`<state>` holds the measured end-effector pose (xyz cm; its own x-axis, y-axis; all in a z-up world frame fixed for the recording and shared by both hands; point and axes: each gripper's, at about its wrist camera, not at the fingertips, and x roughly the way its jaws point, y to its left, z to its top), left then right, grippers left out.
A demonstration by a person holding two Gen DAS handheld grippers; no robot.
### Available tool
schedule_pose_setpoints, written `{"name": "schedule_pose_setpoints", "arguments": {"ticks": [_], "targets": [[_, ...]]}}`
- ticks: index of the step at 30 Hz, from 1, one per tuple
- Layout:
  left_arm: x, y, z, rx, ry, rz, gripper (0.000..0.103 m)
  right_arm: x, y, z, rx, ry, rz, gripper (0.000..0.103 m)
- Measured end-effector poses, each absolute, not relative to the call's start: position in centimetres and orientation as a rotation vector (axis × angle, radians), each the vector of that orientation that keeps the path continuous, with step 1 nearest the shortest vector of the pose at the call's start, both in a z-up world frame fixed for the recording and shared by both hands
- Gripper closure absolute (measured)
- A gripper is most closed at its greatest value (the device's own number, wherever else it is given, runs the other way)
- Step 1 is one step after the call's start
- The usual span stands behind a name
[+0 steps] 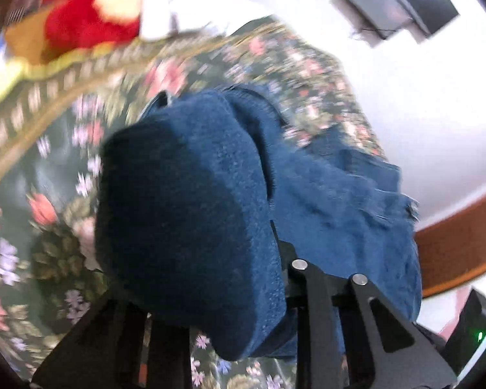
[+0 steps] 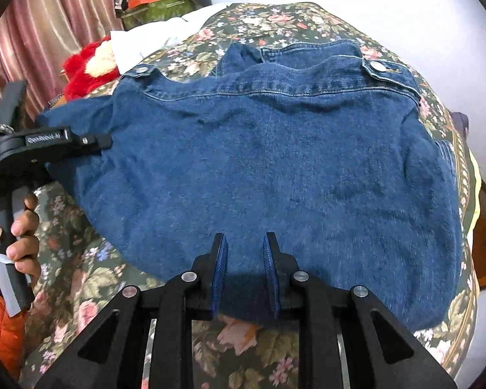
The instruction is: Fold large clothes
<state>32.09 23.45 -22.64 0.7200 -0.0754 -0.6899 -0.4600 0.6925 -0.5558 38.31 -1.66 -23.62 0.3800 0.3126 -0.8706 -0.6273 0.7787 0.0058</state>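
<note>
A blue denim jacket (image 2: pixel 275 162) lies back-up and spread wide on a floral bedspread (image 2: pixel 90 278), collar at the far side. My right gripper (image 2: pixel 244 243) sits at the near hem, its jaws narrow with the hem cloth between the blue pads. Out at the jacket's left edge, my left gripper (image 2: pixel 105 144) is clamped on the cloth, held by a person's hand (image 2: pixel 22 227). In the left wrist view a thick fold of the jacket (image 1: pixel 184 214) bulges over the fingers and hides them. That view is blurred.
A red and cream plush toy (image 2: pixel 84 71) and white cloth (image 2: pixel 145 42) lie at the bed's far left, with a pink curtain (image 2: pixel 48 32) behind them. A green box with clutter (image 2: pixel 158 9) stands beyond. A wooden bed frame (image 1: pixel 463 240) runs along the right.
</note>
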Motion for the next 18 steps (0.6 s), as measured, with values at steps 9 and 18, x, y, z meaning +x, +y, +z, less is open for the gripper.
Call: {"name": "schedule_pose_setpoints", "arguments": {"ticks": [9, 18], "targets": [[26.9, 21.5, -15.7, -0.539, 0.638, 0.283, 0.082, 36.0, -0.7, -20.7, -0.270, 1.035, 0.735, 0.084], [23.7, 23.6, -15.2, -0.457, 0.627, 0.411, 0.082, 35.7, 6.6, -24.2, -0.161, 1.267, 0.921, 0.084]]}}
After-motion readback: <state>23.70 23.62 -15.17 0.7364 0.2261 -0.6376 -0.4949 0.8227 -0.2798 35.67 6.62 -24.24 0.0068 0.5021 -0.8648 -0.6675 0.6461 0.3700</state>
